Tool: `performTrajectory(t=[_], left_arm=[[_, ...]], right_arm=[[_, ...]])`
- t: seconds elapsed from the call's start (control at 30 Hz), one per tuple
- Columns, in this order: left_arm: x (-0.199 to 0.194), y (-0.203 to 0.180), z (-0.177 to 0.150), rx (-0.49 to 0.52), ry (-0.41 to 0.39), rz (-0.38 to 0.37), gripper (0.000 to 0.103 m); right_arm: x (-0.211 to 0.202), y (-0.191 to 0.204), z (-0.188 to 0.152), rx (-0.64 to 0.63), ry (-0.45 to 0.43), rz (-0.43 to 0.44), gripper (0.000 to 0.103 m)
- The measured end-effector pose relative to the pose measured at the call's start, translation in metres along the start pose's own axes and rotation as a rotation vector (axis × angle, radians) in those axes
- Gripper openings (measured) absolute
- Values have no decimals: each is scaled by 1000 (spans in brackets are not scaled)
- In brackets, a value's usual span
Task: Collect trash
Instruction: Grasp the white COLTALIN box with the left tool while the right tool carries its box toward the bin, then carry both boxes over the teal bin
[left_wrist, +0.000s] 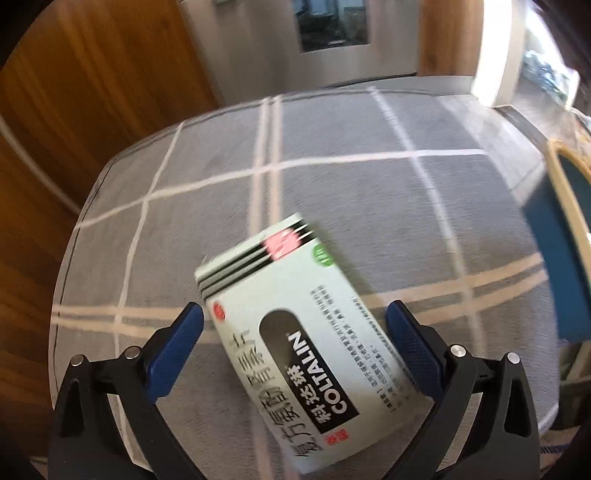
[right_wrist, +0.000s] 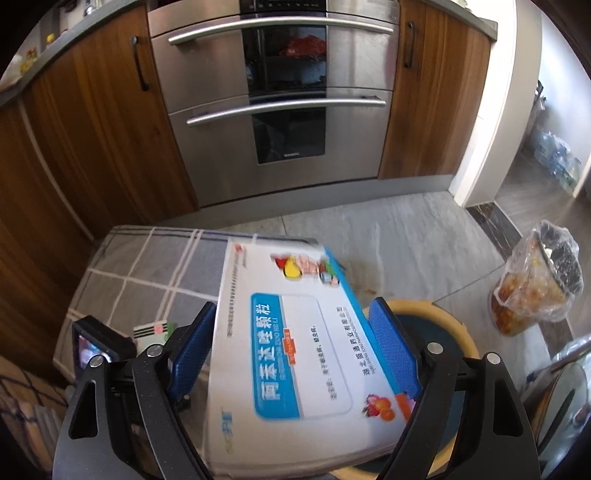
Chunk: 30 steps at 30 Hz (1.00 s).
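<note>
A: Handling these, are you expecting any trouble?

B: Judging by looks, no. Both are thin cardboard medicine boxes, so I am treating them as light, fairly stiff along the edges and easy to crush on the broad faces. The printed card looks a bit slick, so I am taking each across its narrow width, on the long side edges.

A: What is your right hand-held gripper (right_wrist: 293, 345) doing?

B: It is gripping the blue-and-white medicine box (right_wrist: 295, 354), pads pressed against both long edges, jaws roughly two-thirds open. I am holding that box above the round bin (right_wrist: 456, 328) with the tan rim and blue inside, which is standing on the floor beside the checked grey cloth (right_wrist: 155, 266).

A: And the left?

B: My left hand-held gripper (left_wrist: 295, 332) is standing wide open, holding nothing. The pale green Coltalin box (left_wrist: 295, 325) is lying flat on the cloth-covered counter (left_wrist: 369, 184), between the blue pads (left_wrist: 413, 339), and I cannot tell whether the left pad is brushing its corner.
</note>
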<state>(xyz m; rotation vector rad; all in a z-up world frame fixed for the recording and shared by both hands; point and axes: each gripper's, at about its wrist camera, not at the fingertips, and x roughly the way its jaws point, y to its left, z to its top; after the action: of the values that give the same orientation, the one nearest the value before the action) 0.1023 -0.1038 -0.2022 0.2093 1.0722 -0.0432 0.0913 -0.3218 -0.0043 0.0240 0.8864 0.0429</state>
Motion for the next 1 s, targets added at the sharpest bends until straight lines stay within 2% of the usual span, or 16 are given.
performTrajectory(t=[0.03, 0.1, 0.2, 0.23, 0.3, 0.43, 0.57, 0.73, 1.0], left_arm=[[1, 3, 1, -20, 8, -7, 99], [4, 8, 3, -50, 23, -23, 99], [8, 16, 3, -102, 49, -73, 97], [8, 18, 3, -107, 52, -93, 92], [6, 16, 3, -95, 45, -105, 85], [4, 14, 5, -85, 57, -154, 79], [-4, 5, 8, -48, 41, -201, 78], [-25, -10, 16, 17, -40, -215, 77], [-37, -13, 18, 43, -82, -215, 77]], right_arm=[[1, -2, 0, 11, 4, -1, 62], [4, -4, 2, 27, 20, 11, 62], [11, -4, 0, 32, 55, 37, 44], [15, -3, -1, 31, 77, 41, 38], [20, -2, -3, 27, 102, 33, 38], [24, -3, -4, 38, 107, 17, 38], [26, -6, -5, 46, 117, 7, 38], [31, -9, -5, 41, 130, -6, 38], [31, -10, -6, 32, 130, -5, 38]])
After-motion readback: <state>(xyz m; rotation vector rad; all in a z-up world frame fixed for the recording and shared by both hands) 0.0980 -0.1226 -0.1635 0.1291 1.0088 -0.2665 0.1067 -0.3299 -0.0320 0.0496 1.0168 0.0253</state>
